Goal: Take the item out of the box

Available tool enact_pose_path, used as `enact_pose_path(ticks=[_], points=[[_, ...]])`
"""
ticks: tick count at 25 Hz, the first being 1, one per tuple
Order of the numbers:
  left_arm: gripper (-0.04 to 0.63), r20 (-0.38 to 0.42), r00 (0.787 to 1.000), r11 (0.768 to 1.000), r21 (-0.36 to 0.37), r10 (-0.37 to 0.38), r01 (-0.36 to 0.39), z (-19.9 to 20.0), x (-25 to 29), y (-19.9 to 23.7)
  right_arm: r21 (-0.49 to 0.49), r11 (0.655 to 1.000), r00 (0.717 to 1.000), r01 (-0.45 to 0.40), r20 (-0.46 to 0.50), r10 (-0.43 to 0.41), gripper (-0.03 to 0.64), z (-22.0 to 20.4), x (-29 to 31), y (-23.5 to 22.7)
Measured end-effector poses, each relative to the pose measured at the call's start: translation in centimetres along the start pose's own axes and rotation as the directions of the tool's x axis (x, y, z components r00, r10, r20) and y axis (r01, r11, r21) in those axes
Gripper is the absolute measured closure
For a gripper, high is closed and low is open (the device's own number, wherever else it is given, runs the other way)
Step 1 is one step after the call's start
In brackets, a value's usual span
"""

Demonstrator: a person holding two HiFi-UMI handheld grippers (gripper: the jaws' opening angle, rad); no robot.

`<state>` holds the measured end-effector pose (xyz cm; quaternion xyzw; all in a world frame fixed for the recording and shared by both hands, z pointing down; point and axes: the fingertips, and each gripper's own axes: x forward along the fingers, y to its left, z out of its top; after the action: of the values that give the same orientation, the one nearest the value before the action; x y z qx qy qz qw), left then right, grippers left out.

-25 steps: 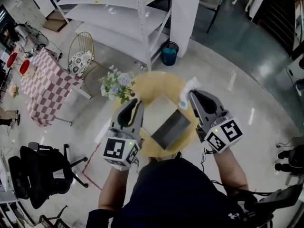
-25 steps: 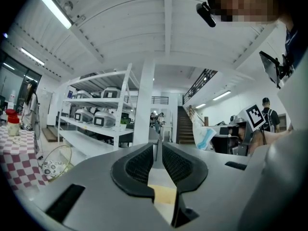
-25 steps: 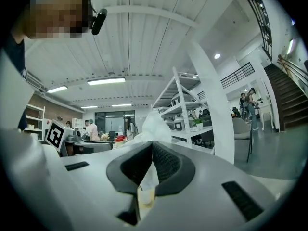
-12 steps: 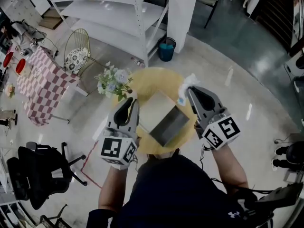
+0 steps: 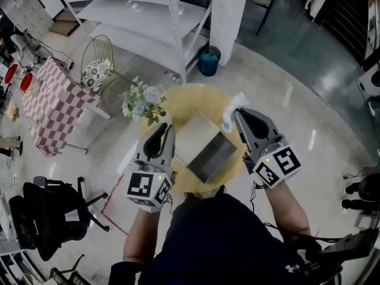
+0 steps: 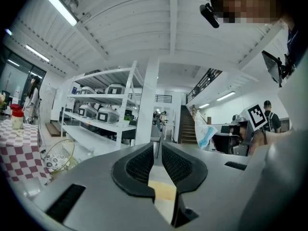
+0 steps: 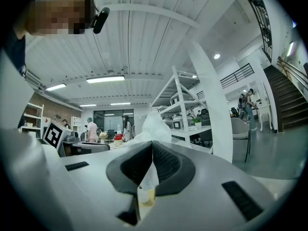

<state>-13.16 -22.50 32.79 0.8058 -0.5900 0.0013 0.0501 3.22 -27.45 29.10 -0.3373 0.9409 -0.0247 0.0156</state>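
Jaws of the left gripper (image 5: pixel 168 126) pressed nearly together, with only a thin slit between the black ribbed pads (image 6: pixel 139 165). In this slit a narrow pale strip, more yellowish lower down. By the head view, closed on the left edge of the box (image 5: pixel 208 153), though hard to confirm from the strip alone. Marker cube (image 5: pixel 148 189) of this gripper low in the frame, left of centre, just above the person's forearm.

Directly to the right, the open cardboard box in the middle of the frame, standing on the round yellow table (image 5: pixel 187 100). Set diagonally, with a pale flap toward the upper left and a dark inner wall toward the lower right.

Further right, jaws of the right gripper (image 5: pixel 236 115) clamped firmly on the item (image 5: pixel 233 105), a small white packet with some blue on it. In the right gripper view, white crumpled wrapper squeezed between the two pads and sticking out well beyond the tips. Item already outside the box, raised near the upper right corner of the box, over the right rim of the table. No visible contact between item and box.

In the back, again from the left: a red and white checked cloth (image 5: pixel 53 103) at the left edge of the frame, then a gold wire chair (image 5: pixel 95 61). Next, a bunch of pale flowers (image 5: pixel 142 103) at the left rim of the table, just above the left gripper. Then a white shelf rack (image 5: pixel 142 16) across the top, and a teal bin (image 5: pixel 209 61) above the table.
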Motion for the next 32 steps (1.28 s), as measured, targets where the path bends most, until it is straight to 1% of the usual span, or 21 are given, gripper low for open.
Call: enact_pose_path(ticks=[32], points=[[0.531, -0.022, 1.0, 1.0, -0.002, -0.004, 0.004, -0.76, -0.24, -0.46, 0.032, 0.999, 1.0, -0.014, 0.003, 0.013, 0.603, -0.44, -0.43, 0.69]])
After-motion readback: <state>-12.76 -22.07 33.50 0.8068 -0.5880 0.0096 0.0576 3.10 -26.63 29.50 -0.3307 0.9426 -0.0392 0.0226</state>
